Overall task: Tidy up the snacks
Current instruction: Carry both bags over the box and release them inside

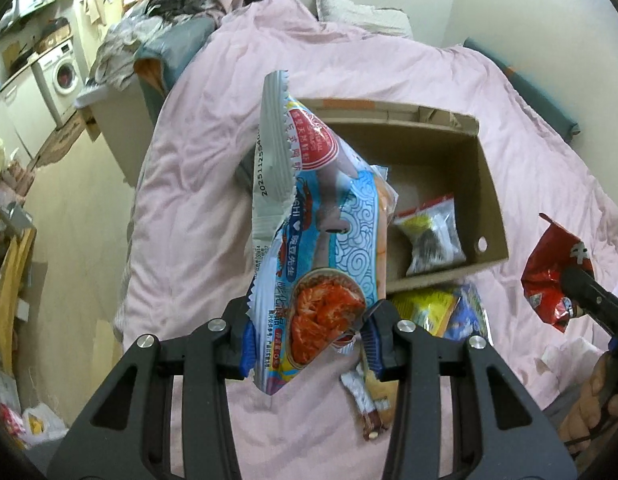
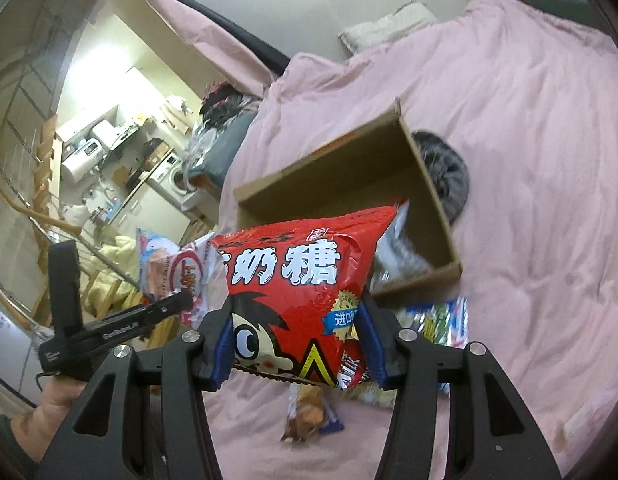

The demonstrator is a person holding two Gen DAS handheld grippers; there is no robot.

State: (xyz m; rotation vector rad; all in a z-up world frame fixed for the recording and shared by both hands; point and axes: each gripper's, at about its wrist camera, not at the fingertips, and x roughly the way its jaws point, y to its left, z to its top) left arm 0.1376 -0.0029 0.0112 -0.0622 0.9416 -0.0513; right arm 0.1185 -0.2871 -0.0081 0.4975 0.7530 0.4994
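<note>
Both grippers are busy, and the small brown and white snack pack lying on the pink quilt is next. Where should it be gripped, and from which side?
Probably from above, across the narrow middle of the small snack pack. It lies flat and elongated on the soft pink quilt, so fingers either side of its long edges could pinch its short width. Its ends are thin crimped seals and likely to slip.

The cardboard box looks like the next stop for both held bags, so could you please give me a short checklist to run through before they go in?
1. Left gripper clamped on the blue snack bag: ok.
2. Right gripper clamped on the red candy bag: ok.
3. Cardboard box open at the top: ok.
4. Free room in the box beside the clear packet: ok.
5. Grey cat lying against the box stays clear: cannot tell.
6. Loose snacks left on the pink duvet: not ok.
</note>
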